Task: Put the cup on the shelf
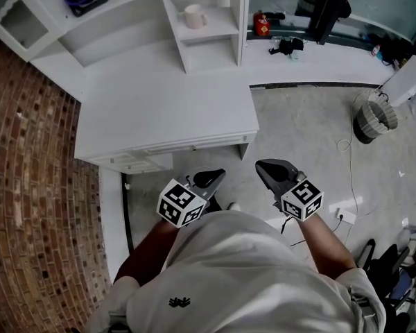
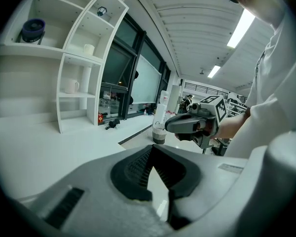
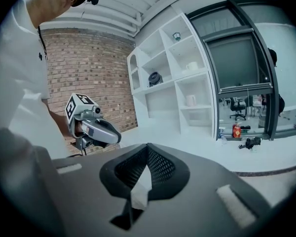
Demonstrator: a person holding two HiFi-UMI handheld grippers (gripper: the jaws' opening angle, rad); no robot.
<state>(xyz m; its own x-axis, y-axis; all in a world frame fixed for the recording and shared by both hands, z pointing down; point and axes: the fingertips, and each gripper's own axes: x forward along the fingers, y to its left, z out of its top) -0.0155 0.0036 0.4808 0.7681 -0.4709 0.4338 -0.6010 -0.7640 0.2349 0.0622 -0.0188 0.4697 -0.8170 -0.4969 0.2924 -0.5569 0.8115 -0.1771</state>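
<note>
Placement looks finished: the pale handled cup (image 1: 194,16) sits in a white shelf compartment (image 1: 215,30) at the white desk's (image 1: 166,103) back right corner, my left hand-held gripper (image 1: 218,176) and right hand-held gripper (image 1: 262,166) closed and empty.

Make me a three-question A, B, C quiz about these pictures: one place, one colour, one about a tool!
1. Where is the pale handled mug? A on the floor; B in a cubby of the white shelf unit; C in a tool.
2. What colour is the small container on the white window ledge? A red; B green; C yellow.
3. How are the right tool's jaws? A wide open; B shut on the mug; C shut, empty.
Answers: B, the mug stands in a shelf cubby; A, it is plainly red; C, the jaws meet with nothing between them.
</note>
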